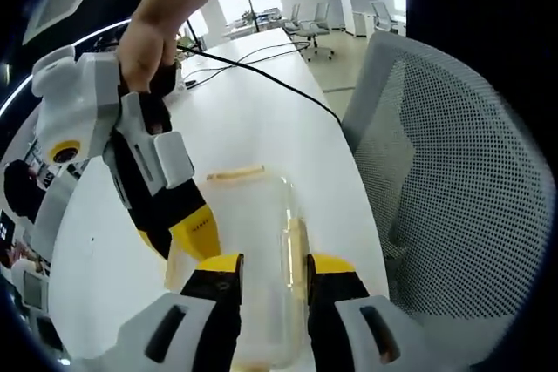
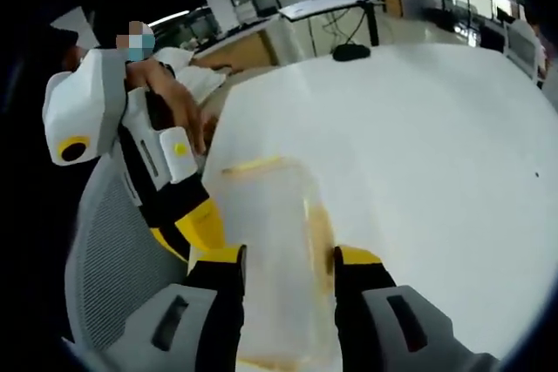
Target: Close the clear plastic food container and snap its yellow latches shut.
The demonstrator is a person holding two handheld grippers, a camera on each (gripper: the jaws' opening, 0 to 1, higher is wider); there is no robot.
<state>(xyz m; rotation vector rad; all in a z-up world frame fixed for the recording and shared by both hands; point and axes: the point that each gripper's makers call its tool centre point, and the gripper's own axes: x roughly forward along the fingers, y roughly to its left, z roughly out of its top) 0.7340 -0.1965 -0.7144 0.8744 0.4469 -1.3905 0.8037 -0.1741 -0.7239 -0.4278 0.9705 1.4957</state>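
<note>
The clear plastic container (image 1: pixel 253 241) lies on the white table (image 1: pixel 261 119), with one yellow latch (image 1: pixel 235 173) at its far end and another (image 1: pixel 296 254) along its right side. My left gripper (image 1: pixel 275 266) hovers over the near end, jaws apart, the right jaw beside the side latch. My right gripper (image 1: pixel 187 228), held by a hand, touches the container's left edge. In the right gripper view the container (image 2: pixel 275 224) shows between the parted jaws of my right gripper (image 2: pixel 288 257), a yellow latch (image 2: pixel 321 237) by the right jaw. My left gripper (image 2: pixel 196 215) meets its left edge.
A grey mesh office chair (image 1: pixel 445 180) stands close to the table's right edge. A black cable (image 1: pixel 261 71) runs across the far tabletop. A person sits behind the table (image 2: pixel 436 145), with the mesh chair (image 2: pixel 100 259) at the lower left and desks beyond.
</note>
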